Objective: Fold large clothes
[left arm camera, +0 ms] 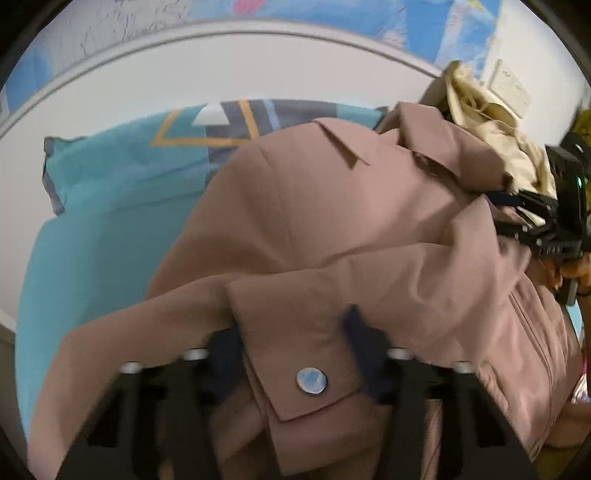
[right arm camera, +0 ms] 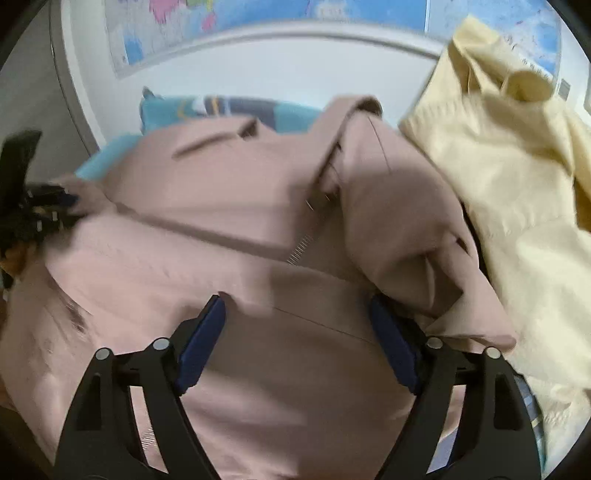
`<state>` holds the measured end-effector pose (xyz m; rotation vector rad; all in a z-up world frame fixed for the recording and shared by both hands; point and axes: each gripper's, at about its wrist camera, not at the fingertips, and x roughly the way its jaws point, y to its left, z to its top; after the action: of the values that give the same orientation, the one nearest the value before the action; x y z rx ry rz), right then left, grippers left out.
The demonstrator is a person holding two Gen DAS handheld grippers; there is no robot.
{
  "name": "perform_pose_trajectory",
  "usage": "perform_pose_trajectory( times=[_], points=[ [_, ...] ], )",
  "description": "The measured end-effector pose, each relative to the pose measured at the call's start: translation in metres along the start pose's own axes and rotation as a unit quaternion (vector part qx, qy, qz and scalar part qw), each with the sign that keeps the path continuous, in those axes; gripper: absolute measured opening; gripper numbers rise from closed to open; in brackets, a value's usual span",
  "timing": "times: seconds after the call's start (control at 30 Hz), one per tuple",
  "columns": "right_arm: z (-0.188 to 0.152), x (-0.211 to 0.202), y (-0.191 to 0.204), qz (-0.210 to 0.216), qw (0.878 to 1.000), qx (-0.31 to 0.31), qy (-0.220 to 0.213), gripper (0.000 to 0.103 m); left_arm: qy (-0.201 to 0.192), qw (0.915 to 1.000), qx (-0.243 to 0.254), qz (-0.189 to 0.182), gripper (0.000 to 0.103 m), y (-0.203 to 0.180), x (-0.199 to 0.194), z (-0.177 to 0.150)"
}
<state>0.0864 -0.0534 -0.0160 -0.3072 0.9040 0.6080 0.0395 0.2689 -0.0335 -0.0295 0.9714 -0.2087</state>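
Note:
A dusty-pink jacket (left arm camera: pixel 332 206) lies spread over a teal bed. Its sleeve cuff (left arm camera: pixel 295 354), with a silver snap button (left arm camera: pixel 312 380), fills the gap between the blue pads of my left gripper (left arm camera: pixel 295 347), which is shut on it. In the right wrist view the jacket (right arm camera: pixel 240 266) fills the middle, its zipper (right arm camera: pixel 301 249) showing. My right gripper (right arm camera: pixel 295 332) hangs just over the jacket's body with its jaws wide and nothing pinched. Each gripper shows in the other's view: the right gripper (left arm camera: pixel 554 221) at the far right edge, the left gripper (right arm camera: pixel 33 210) at the far left edge.
A cream-yellow garment (right arm camera: pixel 517 184) is heaped to the right of the jacket, also seen behind it (left arm camera: pixel 495 125). A teal patterned pillow (left arm camera: pixel 129 162) and teal sheet (left arm camera: pixel 92 229) lie to the left. A white headboard (left arm camera: pixel 221 62) and a wall map (right arm camera: pixel 258 22) stand behind.

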Motion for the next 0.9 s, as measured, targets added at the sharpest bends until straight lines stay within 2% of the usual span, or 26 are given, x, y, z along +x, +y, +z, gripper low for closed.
perform_pose_trajectory(
  times=[0.03, 0.07, 0.13, 0.17, 0.27, 0.3, 0.33, 0.37, 0.43, 0.5, 0.6, 0.63, 0.73, 0.77, 0.83, 0.9],
  points=[
    [-0.002, 0.002, 0.001, -0.003, 1.000, -0.006, 0.007, 0.055, -0.004, 1.0000, 0.000, 0.004, 0.030, -0.001, 0.001, 0.002],
    [-0.002, 0.006, 0.001, -0.012, 1.000, -0.008, 0.013, 0.031, -0.009, 0.9999, 0.001, 0.007, 0.024, -0.002, 0.000, 0.003],
    [0.002, 0.004, -0.006, -0.010, 1.000, 0.012, 0.008, 0.010, -0.028, 0.9995, 0.001, 0.015, 0.014, -0.004, -0.007, 0.010],
    [0.005, 0.000, -0.011, -0.019, 1.000, 0.020, -0.004, 0.009, -0.037, 0.9991, 0.001, 0.018, 0.011, -0.005, -0.011, 0.013],
    [0.014, -0.015, -0.026, -0.028, 0.996, 0.063, -0.052, 0.009, -0.091, 0.9953, -0.006, 0.032, 0.011, -0.003, -0.029, 0.025],
    [0.014, -0.016, -0.027, -0.019, 0.996, 0.074, -0.050, 0.009, -0.102, 0.9941, -0.009, 0.035, 0.011, -0.002, -0.032, 0.027],
    [0.015, -0.015, -0.026, -0.006, 0.996, 0.077, -0.045, 0.012, -0.101, 0.9941, -0.006, 0.038, 0.013, -0.001, -0.031, 0.028],
    [0.014, -0.015, -0.019, 0.011, 0.996, 0.076, -0.046, 0.012, -0.082, 0.9952, 0.005, 0.053, 0.019, -0.001, -0.023, 0.027],
    [0.013, -0.010, 0.006, 0.029, 0.998, 0.039, -0.036, 0.019, -0.046, 0.9949, 0.016, 0.088, 0.044, -0.001, -0.009, 0.022],
    [0.012, -0.005, 0.034, 0.025, 0.999, -0.006, -0.027, 0.025, -0.034, 0.9949, 0.013, 0.094, 0.048, 0.004, -0.006, 0.014],
    [0.017, 0.020, 0.056, 0.021, 0.999, -0.025, 0.015, 0.037, -0.061, 0.9943, -0.010, 0.087, 0.060, 0.017, -0.035, 0.002],
    [0.018, 0.026, 0.054, 0.015, 0.999, -0.022, 0.024, 0.037, -0.077, 0.9927, -0.018, 0.092, 0.065, 0.023, -0.050, -0.002],
    [0.015, 0.015, 0.046, 0.006, 1.000, 0.000, 0.023, 0.040, -0.119, 0.9854, -0.031, 0.118, 0.077, 0.041, -0.103, -0.024],
    [0.017, 0.008, 0.050, 0.009, 1.000, 0.002, 0.014, 0.042, -0.125, 0.9826, -0.035, 0.132, 0.077, 0.048, -0.119, -0.033],
    [0.022, -0.011, 0.069, 0.061, 0.998, -0.008, -0.012, 0.045, -0.124, 0.9795, -0.036, 0.155, 0.077, 0.056, -0.139, -0.050],
    [0.026, -0.025, 0.096, 0.106, 0.993, -0.031, -0.032, 0.056, -0.119, 0.9757, -0.039, 0.180, 0.079, 0.065, -0.153, -0.065]
  ],
)
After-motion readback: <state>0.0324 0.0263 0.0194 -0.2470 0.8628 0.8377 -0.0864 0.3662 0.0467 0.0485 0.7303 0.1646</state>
